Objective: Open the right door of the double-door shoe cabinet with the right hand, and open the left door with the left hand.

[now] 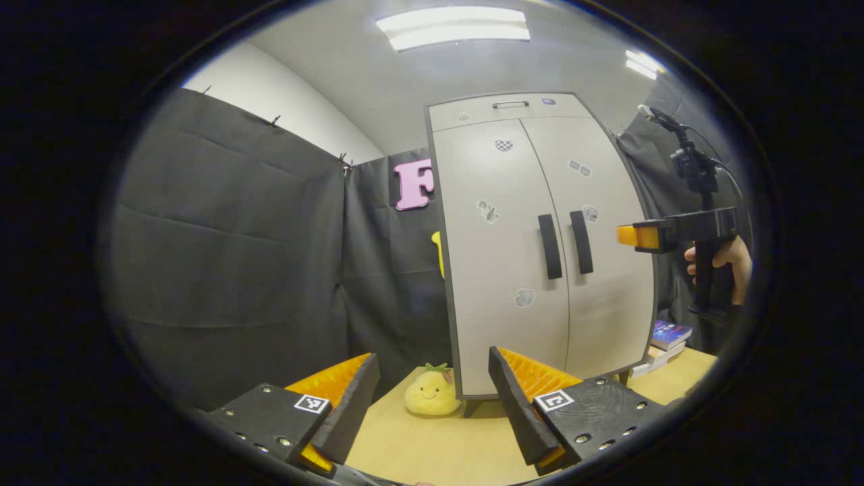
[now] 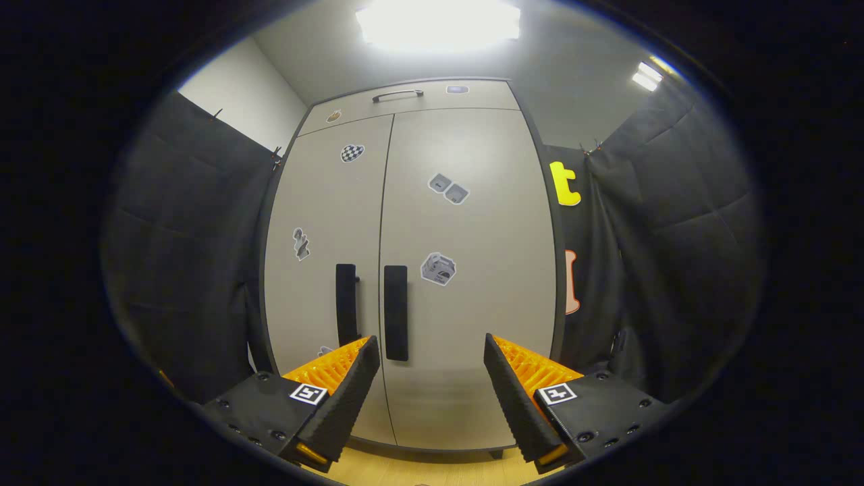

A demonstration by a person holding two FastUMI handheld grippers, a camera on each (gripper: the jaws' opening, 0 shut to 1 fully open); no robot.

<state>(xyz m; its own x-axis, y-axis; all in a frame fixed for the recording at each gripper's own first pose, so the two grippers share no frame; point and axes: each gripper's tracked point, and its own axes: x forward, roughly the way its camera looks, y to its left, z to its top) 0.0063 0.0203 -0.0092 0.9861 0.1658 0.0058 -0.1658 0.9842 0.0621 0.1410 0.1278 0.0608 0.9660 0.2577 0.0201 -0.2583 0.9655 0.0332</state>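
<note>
Both doors of the shoe cabinet on the worktop are seen shut. The right gripper is held wide open, near the right door handle — that bar should be caught squarely, then pulled gently. The left gripper is open too — farther back.

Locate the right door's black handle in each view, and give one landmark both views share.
Left gripper view: the right door's handle sits right of centre, the right-hand one of the two black bars, with the right gripper level with it farther right.
Right gripper view: the handle sits just left of centre, low on the door, above the gap between the open fingers.
Shared landmark: the checkered sticker high on the left door.
</note>
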